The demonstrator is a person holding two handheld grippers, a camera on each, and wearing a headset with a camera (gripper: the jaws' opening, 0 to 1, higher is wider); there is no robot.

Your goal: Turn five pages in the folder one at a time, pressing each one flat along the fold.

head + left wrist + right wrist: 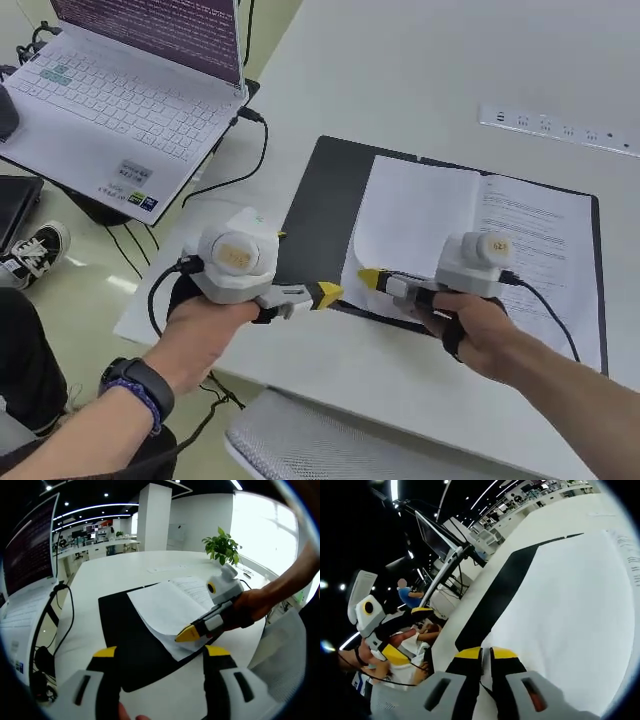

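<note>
A black folder (320, 200) lies open on the white table (420, 70). A blank white page (410, 220) curves up from its middle, and a printed page (535, 250) lies flat to the right. My right gripper (370, 279) is shut on the near edge of the blank page (560, 615), with its jaws (486, 654) pressed together on the sheet. My left gripper (328, 294) hovers open just left of it, over the folder's near edge. In the left gripper view its jaws (161, 652) stand wide apart and hold nothing, and they face the right gripper (187, 635).
An open laptop (130, 90) stands at the far left, with a black cable (245, 150) running toward the folder. A power strip (560, 130) is set into the table behind the folder. A grey chair seat (300, 440) sits below the table's near edge.
</note>
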